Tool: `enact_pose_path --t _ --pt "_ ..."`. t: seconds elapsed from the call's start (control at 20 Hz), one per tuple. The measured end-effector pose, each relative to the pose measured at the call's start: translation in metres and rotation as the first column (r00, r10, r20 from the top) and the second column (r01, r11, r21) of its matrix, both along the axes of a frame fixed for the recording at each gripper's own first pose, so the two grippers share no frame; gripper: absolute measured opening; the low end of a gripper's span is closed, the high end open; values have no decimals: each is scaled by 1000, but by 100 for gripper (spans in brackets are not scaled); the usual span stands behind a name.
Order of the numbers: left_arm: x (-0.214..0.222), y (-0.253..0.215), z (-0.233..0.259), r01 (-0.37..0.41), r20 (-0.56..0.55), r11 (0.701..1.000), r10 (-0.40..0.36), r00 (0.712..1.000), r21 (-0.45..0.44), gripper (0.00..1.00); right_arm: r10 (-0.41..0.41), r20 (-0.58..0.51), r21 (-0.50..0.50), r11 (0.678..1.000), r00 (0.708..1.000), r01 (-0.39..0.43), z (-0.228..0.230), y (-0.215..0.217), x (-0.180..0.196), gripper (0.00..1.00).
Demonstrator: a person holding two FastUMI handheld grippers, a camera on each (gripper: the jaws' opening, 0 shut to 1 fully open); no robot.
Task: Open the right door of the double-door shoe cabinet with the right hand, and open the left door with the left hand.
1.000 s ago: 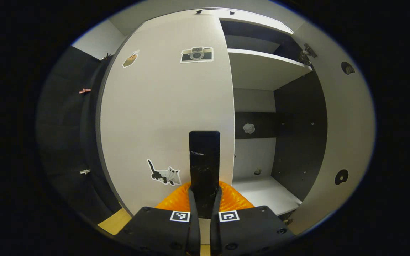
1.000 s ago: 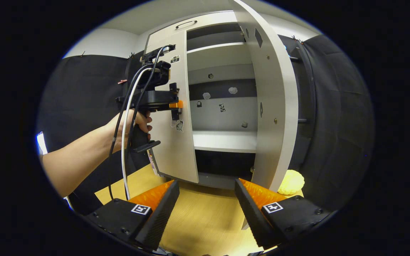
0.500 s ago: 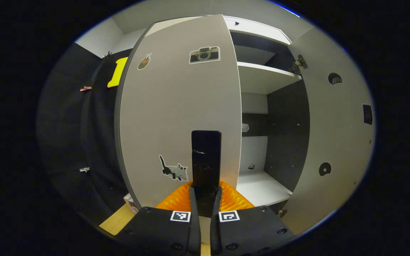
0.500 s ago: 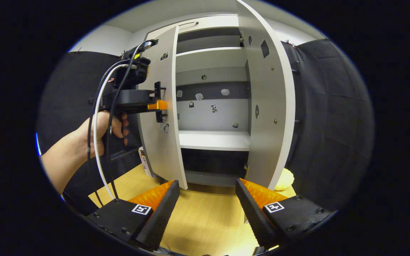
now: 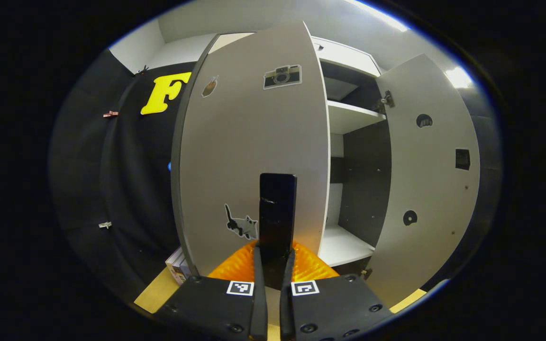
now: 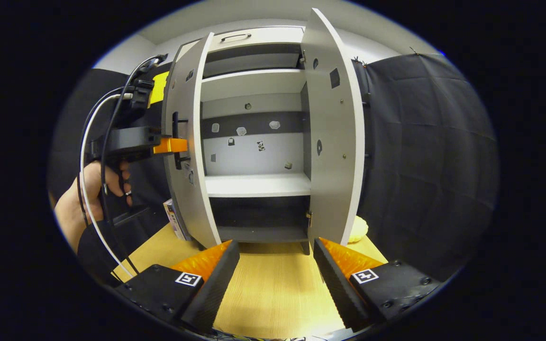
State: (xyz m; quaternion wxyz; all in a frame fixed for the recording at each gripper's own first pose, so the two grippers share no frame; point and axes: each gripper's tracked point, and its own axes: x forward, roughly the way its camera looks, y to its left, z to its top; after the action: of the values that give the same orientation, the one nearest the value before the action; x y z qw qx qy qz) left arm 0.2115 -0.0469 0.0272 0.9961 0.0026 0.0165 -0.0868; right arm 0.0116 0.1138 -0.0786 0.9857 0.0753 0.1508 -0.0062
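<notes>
Both doors of the shoe cabinet stand open; my left tongs are clamped on the left door's handle, mid-swing by my reading.

My right tongs [image 6: 276, 258] are spread wide and hold nothing, backed off over the tabletop [image 6: 273, 293], and the right door [image 6: 334, 142] ahead of them, just to their right, stands swung out, so I count that half done. My left tongs [image 5: 273, 263] are pinched narrow on the black door handle [image 5: 277, 213] of the left door [image 5: 249, 156], which stands roughly edge-on to the right tongs, well out from the shoe cabinet [image 6: 254, 184]. What I judge is left: a little more swing, then release. Both doors run tall and upright, free edges pointing out toward me, the handle vertical along the left door's free edge.
</notes>
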Motion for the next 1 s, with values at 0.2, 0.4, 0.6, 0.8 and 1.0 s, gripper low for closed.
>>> enact_pose_path --t 0.2,0.4,0.6,0.8,1.0 --pt "-9 9 0 26 17 1000 -26 1000 -2 14 -26 -7 -6 1000 1000 26 -5 14 -13 99" --pt "-23 29 0 11 28 1000 -11 1000 10 13 -40 -14 20 999 999 40 -5 24 -21 99" --pt "-40 57 -1 -13 23 1000 14 1000 -23 14 -32 -26 6 999 999 33 -9 33 -24 99" --pt "-47 75 1 -29 37 1000 29 999 5 13 -12 -24 8 1000 1000 12 -9 44 -25 99" --pt "-51 87 0 -36 37 999 36 999 -2 13 -13 -19 -4 1000 1000 13 -8 45 -27 99"
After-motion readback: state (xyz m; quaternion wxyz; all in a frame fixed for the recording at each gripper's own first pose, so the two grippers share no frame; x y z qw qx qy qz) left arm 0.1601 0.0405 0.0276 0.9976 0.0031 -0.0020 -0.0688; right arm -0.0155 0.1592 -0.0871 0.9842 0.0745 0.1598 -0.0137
